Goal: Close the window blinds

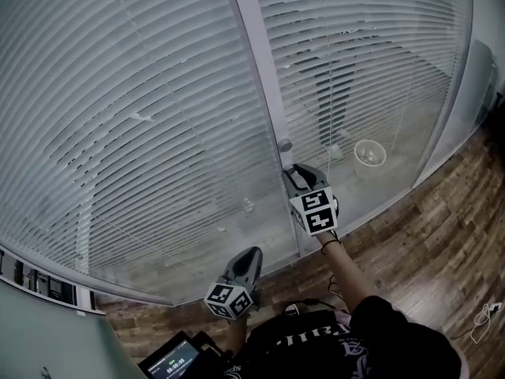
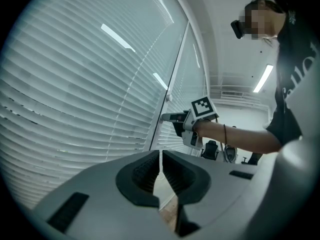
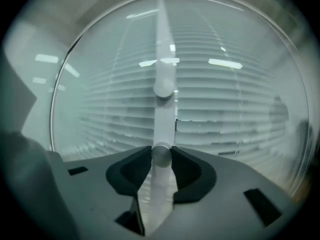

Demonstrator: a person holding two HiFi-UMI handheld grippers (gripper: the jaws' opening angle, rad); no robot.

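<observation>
two claws were in my hands. my right claw (image 1: 290,169) was raised to the post (image 1: 251,69) that splits the window into two panes. its jaws were closed on the lower knob (image 3: 161,154), a small round silver one on the post's face, with a pad pressing each side of it. the upper knob (image 3: 164,88) sat free on the same post just above, apart from the jaws. from my head i could see only that upper knob (image 1: 284,144), just past the claw's tips; the claw covered the lower one.

my left claw (image 1: 252,253) hung lower, near the window's bottom edge, left of the post and well apart from the right claw. its jaws (image 2: 160,160) were drawn together to a thin slit with nothing between them, and they pointed up along the glass.

the blinds (image 1: 142,125) hung behind the glass on both sides of the post, and their slats ran across each pane from edge to edge. the slats of the right pane were tilted enough that dim shapes showed through them. i could not tell how far the left pane's slats were turned. the wood floor (image 1: 430,235) ran along the window's foot at my right.
</observation>
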